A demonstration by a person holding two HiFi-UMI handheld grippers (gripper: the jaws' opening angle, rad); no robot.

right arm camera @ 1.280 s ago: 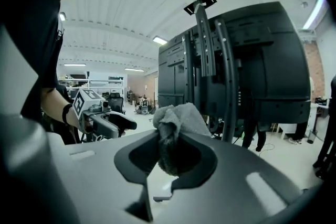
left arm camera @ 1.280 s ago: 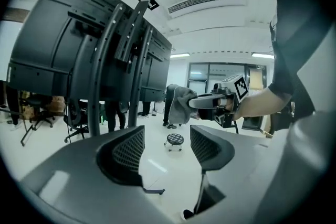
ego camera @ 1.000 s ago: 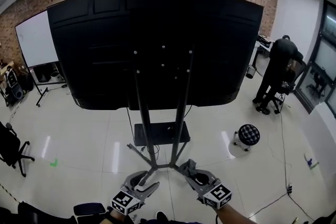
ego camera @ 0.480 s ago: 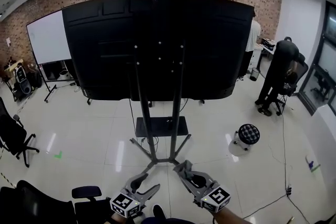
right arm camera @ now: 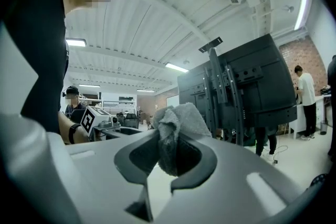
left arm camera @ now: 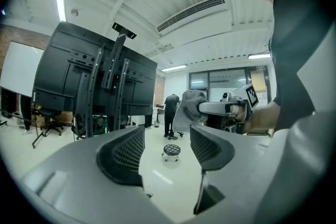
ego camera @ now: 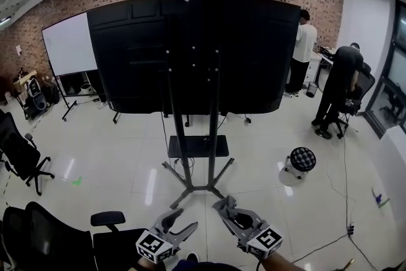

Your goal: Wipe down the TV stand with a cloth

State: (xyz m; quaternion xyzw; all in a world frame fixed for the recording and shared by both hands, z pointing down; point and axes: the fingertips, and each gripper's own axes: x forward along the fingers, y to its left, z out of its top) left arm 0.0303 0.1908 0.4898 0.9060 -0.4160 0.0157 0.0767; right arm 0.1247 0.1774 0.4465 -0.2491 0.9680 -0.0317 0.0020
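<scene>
The right gripper [right arm camera: 173, 150] is clamped on a bunched grey cloth [right arm camera: 181, 115]. The left gripper [left arm camera: 167, 144] hangs beside it, jaws apart with nothing between them. The black TV stand [ego camera: 192, 136] rises ahead of both, well clear of the jaw tips. A second ago its splayed feet lay just past those tips; now a stretch of pale floor [ego camera: 127, 162] separates them.

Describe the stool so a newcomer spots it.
Find the big black TV on its stand mid-room. Right of the stand's base, a low round stool sits on the white floor. Only it has a checkered seat; the other seats are black office chairs.
</scene>
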